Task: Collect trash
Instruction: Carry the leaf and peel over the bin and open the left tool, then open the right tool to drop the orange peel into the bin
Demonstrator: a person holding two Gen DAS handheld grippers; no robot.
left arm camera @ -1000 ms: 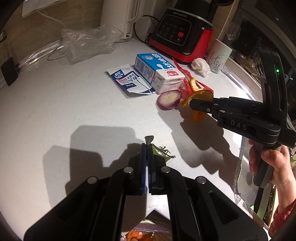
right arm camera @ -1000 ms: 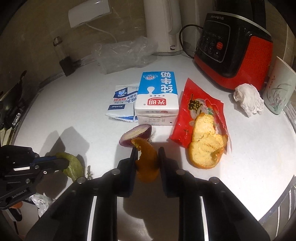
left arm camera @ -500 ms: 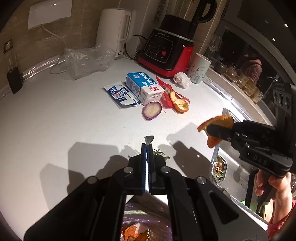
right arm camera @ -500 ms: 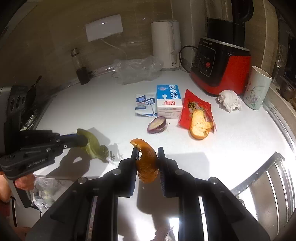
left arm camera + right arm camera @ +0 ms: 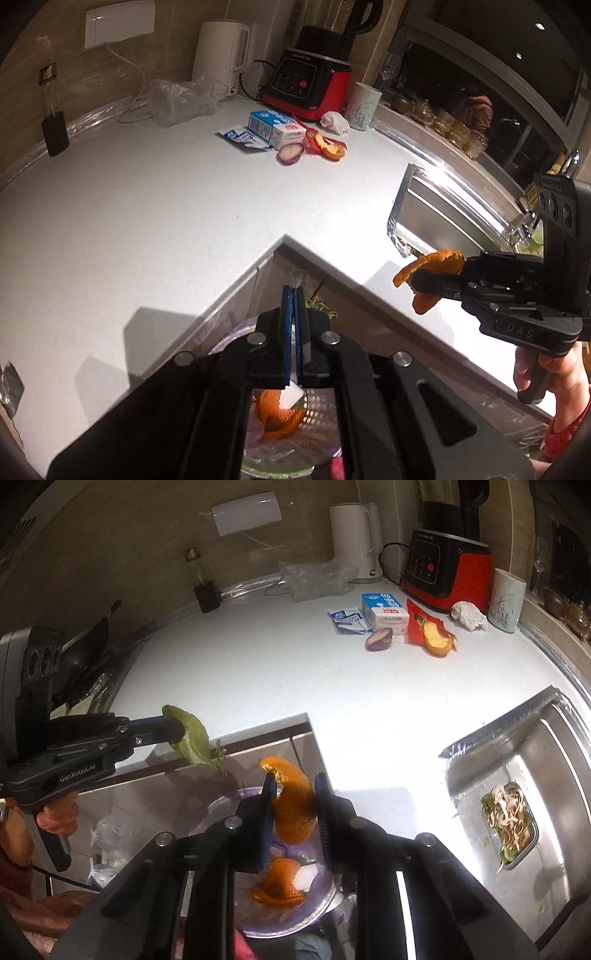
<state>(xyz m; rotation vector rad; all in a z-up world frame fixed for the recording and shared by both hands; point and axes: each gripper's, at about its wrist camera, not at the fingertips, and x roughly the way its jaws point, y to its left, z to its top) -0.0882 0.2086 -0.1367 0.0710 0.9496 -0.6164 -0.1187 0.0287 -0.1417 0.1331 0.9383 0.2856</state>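
Note:
My left gripper (image 5: 294,291) is shut on a green leaf (image 5: 192,740), which hangs from its fingertips past the counter's corner. My right gripper (image 5: 293,784) is shut on a curled orange peel (image 5: 293,805); the same orange peel (image 5: 430,271) shows in the left wrist view. Both hover over a trash bin lined with a purple bag (image 5: 321,901), which holds orange peel pieces (image 5: 279,882). On the white counter (image 5: 147,206) remain a milk carton (image 5: 275,127), a blue-white packet (image 5: 240,136), a half onion (image 5: 290,153), a red wrapper (image 5: 419,626), a bread piece (image 5: 437,638) and a crumpled tissue (image 5: 469,616).
A red blender base (image 5: 445,579), white kettle (image 5: 354,546), cup (image 5: 506,602) and clear plastic bag (image 5: 314,579) stand at the back. A steel sink (image 5: 550,760) holding a food tray (image 5: 511,823) lies to the right. A person's hand (image 5: 546,373) grips the right handle.
Both grippers have pulled back from the counter and risen, carrying the leaf and the peel out over the bin below the counter's corner. The jaws have not changed.

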